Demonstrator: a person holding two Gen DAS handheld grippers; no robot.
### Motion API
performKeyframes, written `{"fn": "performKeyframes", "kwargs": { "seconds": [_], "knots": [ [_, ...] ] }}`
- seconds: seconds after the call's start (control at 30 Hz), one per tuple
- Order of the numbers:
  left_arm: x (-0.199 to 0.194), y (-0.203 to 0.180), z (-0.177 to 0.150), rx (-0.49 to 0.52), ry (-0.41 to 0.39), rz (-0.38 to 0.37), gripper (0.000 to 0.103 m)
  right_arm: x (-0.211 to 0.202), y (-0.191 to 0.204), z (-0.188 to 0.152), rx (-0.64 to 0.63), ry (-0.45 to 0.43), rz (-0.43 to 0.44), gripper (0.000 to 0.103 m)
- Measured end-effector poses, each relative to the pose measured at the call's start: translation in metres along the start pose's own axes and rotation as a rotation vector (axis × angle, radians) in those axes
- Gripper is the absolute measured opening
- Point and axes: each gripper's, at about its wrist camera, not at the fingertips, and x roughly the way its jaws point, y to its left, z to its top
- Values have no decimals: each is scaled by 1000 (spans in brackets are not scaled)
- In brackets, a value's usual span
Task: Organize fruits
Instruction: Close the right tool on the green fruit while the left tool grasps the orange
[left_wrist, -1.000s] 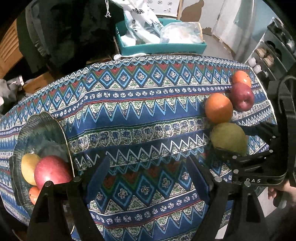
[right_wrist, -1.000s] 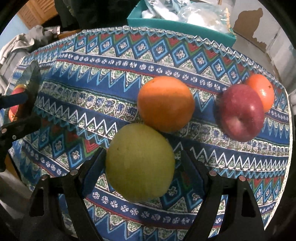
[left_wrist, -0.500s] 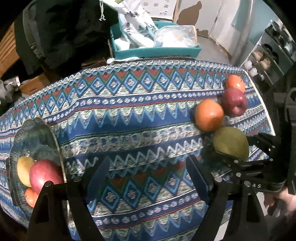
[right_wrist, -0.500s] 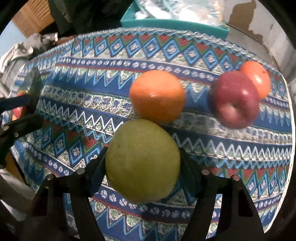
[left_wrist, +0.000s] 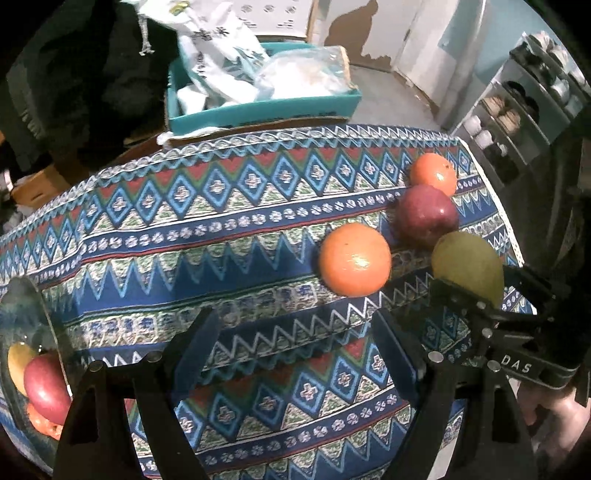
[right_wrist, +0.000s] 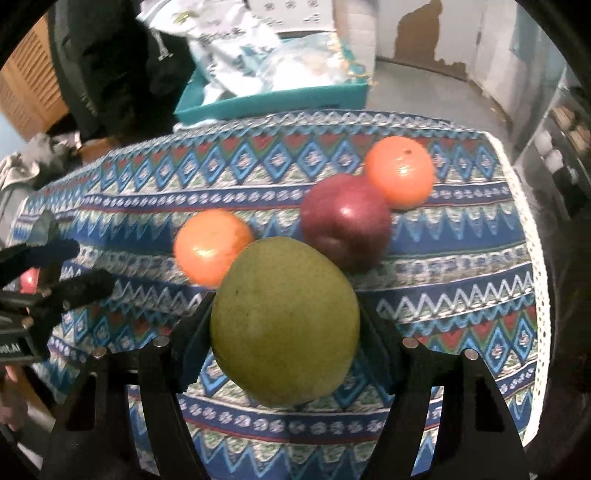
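My right gripper (right_wrist: 284, 325) is shut on a green pear (right_wrist: 284, 321) and holds it just above the patterned tablecloth; the pear also shows in the left wrist view (left_wrist: 467, 266). Behind it lie an orange (right_wrist: 212, 245), a dark red apple (right_wrist: 345, 219) and a second orange (right_wrist: 399, 170). My left gripper (left_wrist: 295, 332) is open and empty over the cloth, also seen at the left of the right wrist view (right_wrist: 74, 266). A glass bowl (left_wrist: 22, 314) at the left holds a red apple (left_wrist: 46, 384) and other fruit.
A teal box (left_wrist: 258, 107) with bags stands beyond the table's far edge. The table's right edge (right_wrist: 532, 236) is close to the fruits. Shelves (left_wrist: 524, 122) stand at the right.
My right gripper closed on the pear and lifted it off the cloth. My left gripper drew back and turned right, so the bowl slid to the left edge of its view.
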Motion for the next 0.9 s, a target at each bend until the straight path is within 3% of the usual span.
{"fn": "performKeyframes", "kwargs": {
  "seconds": [0.47,0.9],
  "knots": [
    [45,-47,30,101,33,-22,86,-1,-39,-2,116,-24,-51,72],
    [87,-50,37,65,99,-50,86,7,-66,-10,198,-13,-58,72]
  ]
}}
